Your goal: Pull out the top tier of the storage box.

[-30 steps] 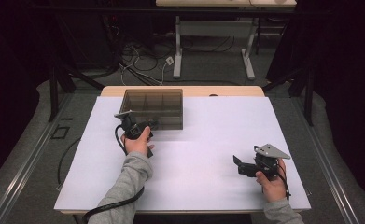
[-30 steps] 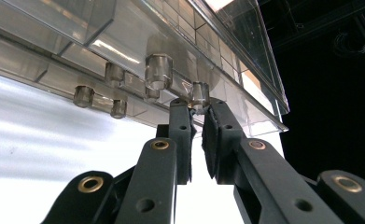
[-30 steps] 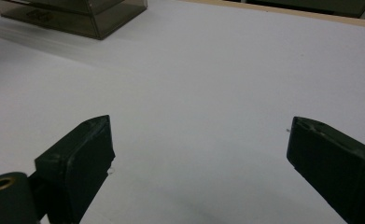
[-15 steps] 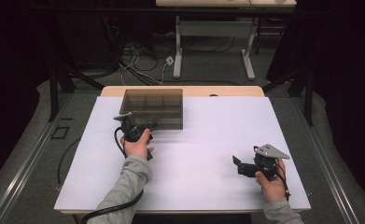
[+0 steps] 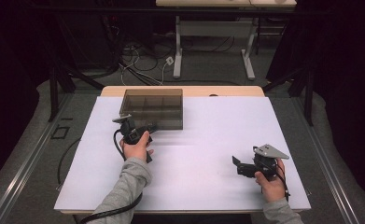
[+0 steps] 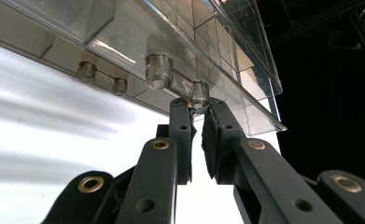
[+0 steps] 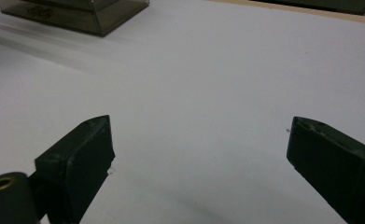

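Note:
A smoky clear plastic box (image 5: pixel 152 109) with several compartments stands at the back left of the white table (image 5: pixel 217 126). My left gripper (image 5: pixel 148 129) sits at the box's front edge. In the left gripper view the box (image 6: pixel 138 37) looms overhead, and the left gripper (image 6: pixel 197 108) has its jaws drawn close together around a small clear latch peg (image 6: pixel 200 94) on the box's front. My right gripper (image 5: pixel 236 164) rests low at the front right of the table. Its jaws stand wide apart with nothing between them (image 7: pixel 199 154), and the box (image 7: pixel 77 14) lies far off.
The tabletop is bare white apart from the box. Its wooden far edge (image 5: pixel 227 90) shows behind. Beyond it are table legs (image 5: pixel 178 51) and cables (image 5: pixel 138 60) on a dark floor. A black cable (image 5: pixel 117 142) loops from the left gripper.
The left hand and gripper have shifted very slightly at the box's front edge. The right gripper and the box have barely moved.

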`<action>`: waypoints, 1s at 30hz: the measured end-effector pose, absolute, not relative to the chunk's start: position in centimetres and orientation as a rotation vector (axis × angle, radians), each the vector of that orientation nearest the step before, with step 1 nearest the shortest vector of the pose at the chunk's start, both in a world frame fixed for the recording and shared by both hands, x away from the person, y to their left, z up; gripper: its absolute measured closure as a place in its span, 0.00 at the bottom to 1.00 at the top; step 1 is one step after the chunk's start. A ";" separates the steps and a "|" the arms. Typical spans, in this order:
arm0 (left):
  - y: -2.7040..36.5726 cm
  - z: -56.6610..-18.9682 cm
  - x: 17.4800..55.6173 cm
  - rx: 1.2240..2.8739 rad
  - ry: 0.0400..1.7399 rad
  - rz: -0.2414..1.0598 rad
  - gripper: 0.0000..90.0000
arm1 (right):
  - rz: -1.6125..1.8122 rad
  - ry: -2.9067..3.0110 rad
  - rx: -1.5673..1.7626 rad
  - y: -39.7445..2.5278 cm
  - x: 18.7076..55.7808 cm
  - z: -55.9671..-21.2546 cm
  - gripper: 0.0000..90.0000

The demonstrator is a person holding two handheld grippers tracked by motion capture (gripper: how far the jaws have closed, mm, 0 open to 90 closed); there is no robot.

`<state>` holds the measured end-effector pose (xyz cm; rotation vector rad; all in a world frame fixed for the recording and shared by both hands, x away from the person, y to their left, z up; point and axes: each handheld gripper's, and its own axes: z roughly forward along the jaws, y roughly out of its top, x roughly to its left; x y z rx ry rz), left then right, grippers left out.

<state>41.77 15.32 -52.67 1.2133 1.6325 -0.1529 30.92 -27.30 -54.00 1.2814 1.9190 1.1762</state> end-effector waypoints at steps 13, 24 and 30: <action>15.7 -53.4 41.6 1.208 1.642 -0.184 0.80 | 1.174 1.918 1.283 -27.3 30.9 -54.0 0.07; 16.2 -53.1 41.5 1.231 1.648 -0.193 0.68 | 1.167 1.920 1.275 -27.3 30.9 -54.0 0.07; 16.4 -52.8 41.5 1.248 1.635 -0.193 0.62 | 1.169 1.921 1.278 -27.3 30.9 -54.0 0.07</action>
